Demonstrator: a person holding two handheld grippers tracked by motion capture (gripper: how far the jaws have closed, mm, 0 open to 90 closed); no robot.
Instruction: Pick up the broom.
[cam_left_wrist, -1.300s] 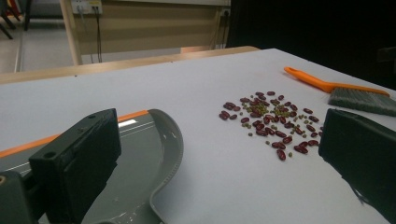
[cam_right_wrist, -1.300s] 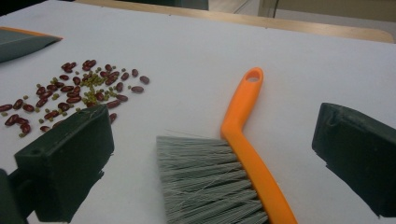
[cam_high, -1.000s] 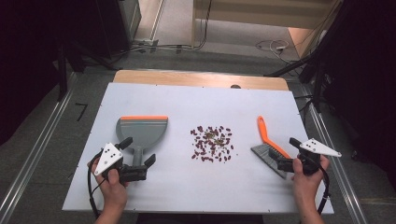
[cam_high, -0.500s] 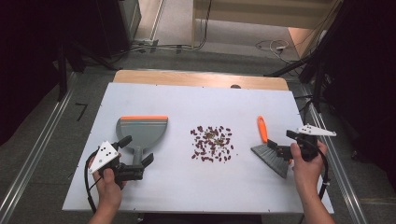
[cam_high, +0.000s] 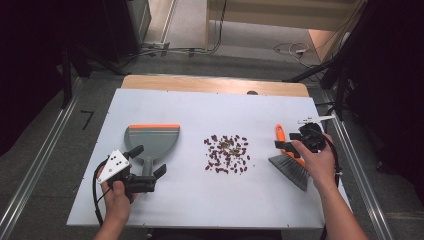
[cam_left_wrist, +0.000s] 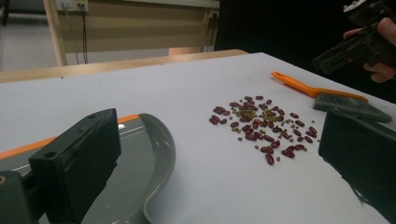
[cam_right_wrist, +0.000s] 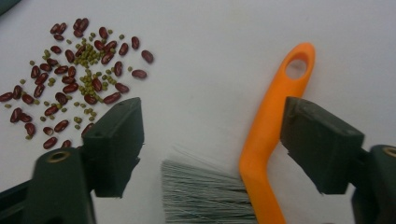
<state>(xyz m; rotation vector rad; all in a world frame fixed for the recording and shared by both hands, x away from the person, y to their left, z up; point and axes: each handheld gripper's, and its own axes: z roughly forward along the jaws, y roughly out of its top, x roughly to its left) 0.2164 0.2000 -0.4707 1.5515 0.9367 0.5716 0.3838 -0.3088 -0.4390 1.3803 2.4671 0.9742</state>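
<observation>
Compared with a second ago: right hand-held gripper (cam_high: 286, 145) shifted from beside the brush head up to the orange handle of the brush (cam_high: 290, 159), jaws just been closing, now straddling that handle without pressing on it, so still released. Left hand-held gripper (cam_high: 149, 161) unmoved, sitting at the stem of the dustpan (cam_high: 151, 141) with jaws spread wide and nothing clamped. Brush, dustpan and bean pile (cam_high: 227, 153) lying as before.

Counted: one brush, one dustpan, one pile of beans, two hand-held grippers, one table (cam_high: 200, 200). Pile made of dark red beans mixed with small green ones; too many and too small to count singly.

Places, taken from the bean pile: brush to its right, bristles toward the near edge, handle pointing away; dustpan to its left, orange lip on the far side, stem toward the near edge.

Hard to make out: lower part of the brush handle covered by the right hand in the high view; bristles cut off at the bottom of the right gripper view; dustpan partly behind a jaw and cut off at the bottom in the left gripper view; contact between the left jaws and the dustpan stem not clear.
</observation>
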